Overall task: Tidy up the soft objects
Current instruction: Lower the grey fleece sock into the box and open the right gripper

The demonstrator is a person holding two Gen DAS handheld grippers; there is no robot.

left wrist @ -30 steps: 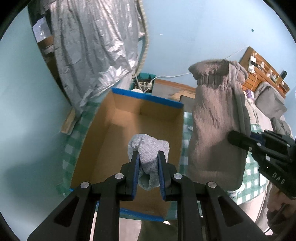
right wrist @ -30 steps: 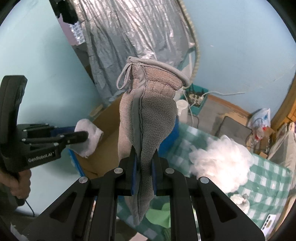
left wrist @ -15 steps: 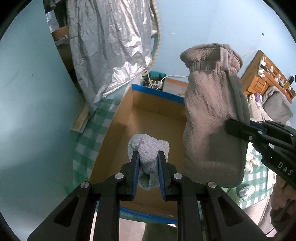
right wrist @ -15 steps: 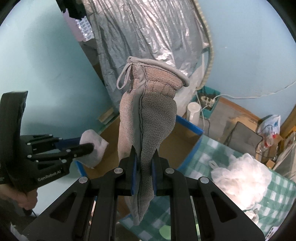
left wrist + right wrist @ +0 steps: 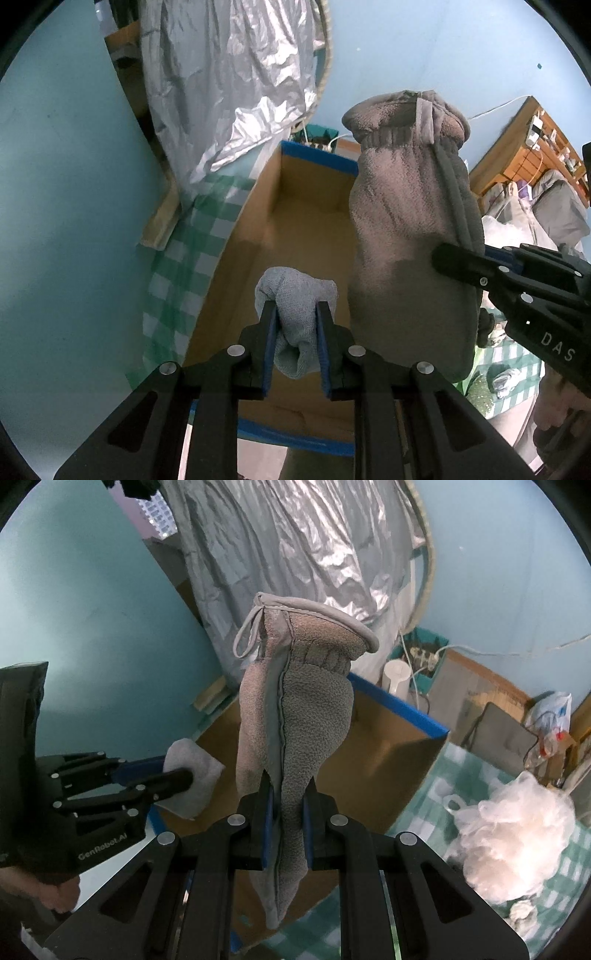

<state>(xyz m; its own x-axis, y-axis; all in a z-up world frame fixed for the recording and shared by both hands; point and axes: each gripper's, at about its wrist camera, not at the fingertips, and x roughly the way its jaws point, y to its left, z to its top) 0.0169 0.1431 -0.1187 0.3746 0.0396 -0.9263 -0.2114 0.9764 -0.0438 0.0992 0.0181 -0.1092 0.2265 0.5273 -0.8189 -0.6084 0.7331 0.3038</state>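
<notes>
Left gripper (image 5: 294, 334) jaws clamped on grey cloth (image 5: 295, 295); right gripper (image 5: 287, 814) jaws clamped on fleece mitt (image 5: 295, 720).

1. We look steeply down along the left gripper (image 5: 295, 314), the cardboard box (image 5: 306, 229) close at twelve o'clock.
2. Our right-wrist view angles down too, with the box (image 5: 388, 746) at one o'clock.
3. Both share the box.

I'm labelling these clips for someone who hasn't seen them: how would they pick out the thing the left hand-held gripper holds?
Find the open cardboard box with blue-taped rims. Above it, the left hand-held gripper pinches a small pale grey cloth. Beside it hangs the brownish fleece mitt, far bigger, with a gathered cuff.
</notes>
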